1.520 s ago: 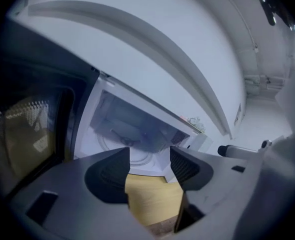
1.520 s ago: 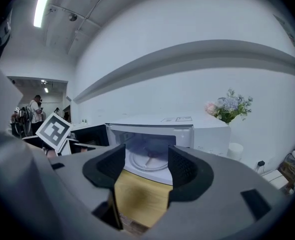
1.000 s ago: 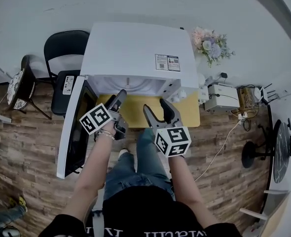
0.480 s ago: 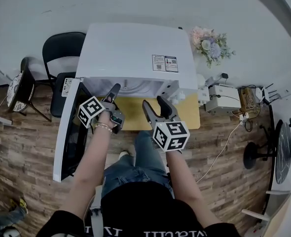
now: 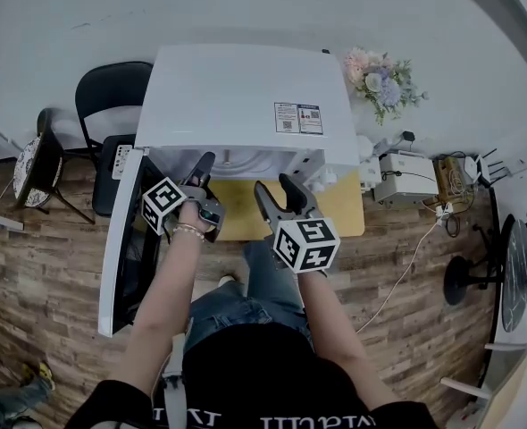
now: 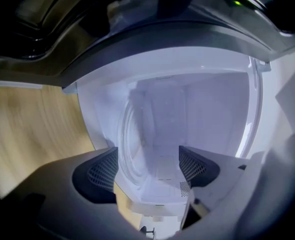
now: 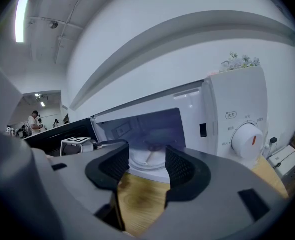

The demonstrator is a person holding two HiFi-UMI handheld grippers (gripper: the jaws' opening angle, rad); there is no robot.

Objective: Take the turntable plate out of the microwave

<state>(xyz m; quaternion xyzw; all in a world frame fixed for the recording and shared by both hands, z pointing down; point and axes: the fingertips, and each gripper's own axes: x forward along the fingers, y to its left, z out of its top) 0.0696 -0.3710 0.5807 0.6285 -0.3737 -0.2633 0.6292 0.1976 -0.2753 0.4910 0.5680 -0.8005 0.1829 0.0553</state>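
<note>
Before you, on a yellow wooden worktop (image 5: pixel 346 209), stands a white microwave (image 5: pixel 246 96). Its door (image 5: pixel 123 244) is swung wide open to your left, and the control dial (image 7: pixel 245 140) sits to the right of the cavity. Both grippers are held just in front of the open cavity, pointing into it.

Your left gripper (image 5: pixel 204 164) is nearer the door side, close to the cavity mouth. Its jaws stand apart and have just been opening further. Nothing is between the pads; its own view looks straight into the pale interior.

Your right gripper (image 5: pixel 273 189) is beside it, over the worktop's front strip and a little back from the opening. Its jaws are also apart, though they have just been closing somewhat, and they hold nothing.

The turntable plate (image 7: pixel 147 160), round and clear, lies flat on the cavity floor inside the microwave, well apart from both grippers. In the left gripper view, which is rolled sideways, the turntable plate (image 6: pixel 131 140) shows as a faint glass ring.
</note>
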